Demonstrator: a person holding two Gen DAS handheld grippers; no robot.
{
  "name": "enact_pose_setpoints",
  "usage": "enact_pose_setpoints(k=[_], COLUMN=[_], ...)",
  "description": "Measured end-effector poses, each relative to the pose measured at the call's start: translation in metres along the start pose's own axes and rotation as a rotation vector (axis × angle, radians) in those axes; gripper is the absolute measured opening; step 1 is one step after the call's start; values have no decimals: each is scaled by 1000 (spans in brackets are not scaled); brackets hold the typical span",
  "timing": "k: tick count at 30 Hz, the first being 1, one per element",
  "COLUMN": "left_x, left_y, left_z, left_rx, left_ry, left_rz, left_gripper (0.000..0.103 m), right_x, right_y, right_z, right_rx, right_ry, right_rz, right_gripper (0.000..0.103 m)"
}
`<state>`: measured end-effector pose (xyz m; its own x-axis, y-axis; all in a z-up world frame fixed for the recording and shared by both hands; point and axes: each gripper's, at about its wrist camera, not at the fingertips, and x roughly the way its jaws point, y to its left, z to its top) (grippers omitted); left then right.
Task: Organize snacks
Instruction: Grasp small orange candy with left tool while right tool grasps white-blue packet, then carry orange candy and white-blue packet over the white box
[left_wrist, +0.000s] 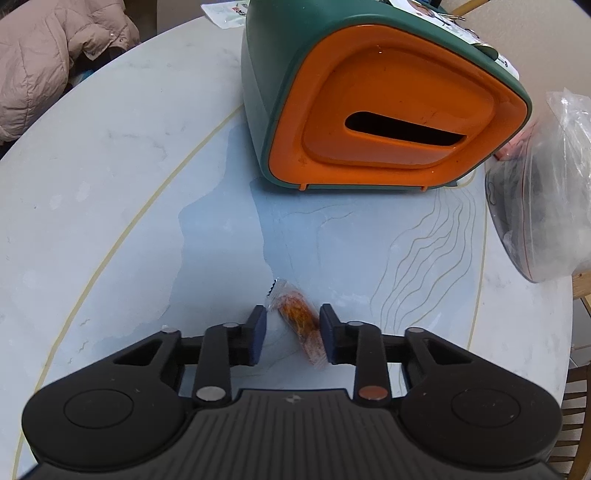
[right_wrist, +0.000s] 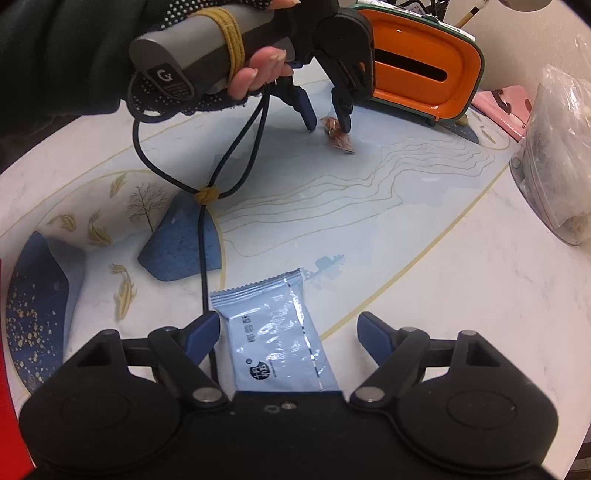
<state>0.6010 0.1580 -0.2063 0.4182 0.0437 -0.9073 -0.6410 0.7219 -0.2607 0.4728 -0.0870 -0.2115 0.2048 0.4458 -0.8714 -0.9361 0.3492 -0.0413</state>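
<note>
Left gripper (left_wrist: 292, 334) jaws apart astride orange snack (left_wrist: 301, 326) on bench (left_wrist: 129, 221), right pad maybe touching; centre then squeeze; right gripper (right_wrist: 286, 338) apart around blue packet (right_wrist: 275, 339).

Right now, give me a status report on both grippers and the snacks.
Left gripper straddles the orange snack, jaws not yet shut. Right gripper open around the blue packet. Green-and-orange box beyond, path clear.
</note>
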Motion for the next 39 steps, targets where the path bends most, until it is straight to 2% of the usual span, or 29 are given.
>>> enact_pose_setpoints(k=[4, 6, 11, 14, 17, 22, 29, 39], left_x=[-2, -3, -7, -10, -14, -25, -58, -148], left_y=[-2, -1, 9, 16, 21, 30, 39, 46], left_z=[-1, -1, -2, -3, -5, -14, -33, -66], left_rx=[21, 23, 23, 22, 32, 42, 72, 138], left_ry=[0, 7, 15, 19, 21, 34, 35, 11], left_rz=[2, -4, -10, -7, -3, 9, -14, -74], left_gripper=[18, 12, 12, 12, 12, 12, 12, 12], right_x=[2, 4, 7, 11, 10, 6, -17, -87], right_y=[-3, -3, -4, -4, -1, 3, 10, 39], right_z=[-1, -1, 2, 3, 1, -4, -10, -8], right_rx=[1, -6, 12, 33, 35, 64, 134, 219], right_ry=[9, 22, 21, 29, 14, 15, -8, -73], right_rz=[10, 18, 31, 55, 57, 58, 57, 33], right_gripper=[78, 72, 64, 51, 48, 47, 47, 47])
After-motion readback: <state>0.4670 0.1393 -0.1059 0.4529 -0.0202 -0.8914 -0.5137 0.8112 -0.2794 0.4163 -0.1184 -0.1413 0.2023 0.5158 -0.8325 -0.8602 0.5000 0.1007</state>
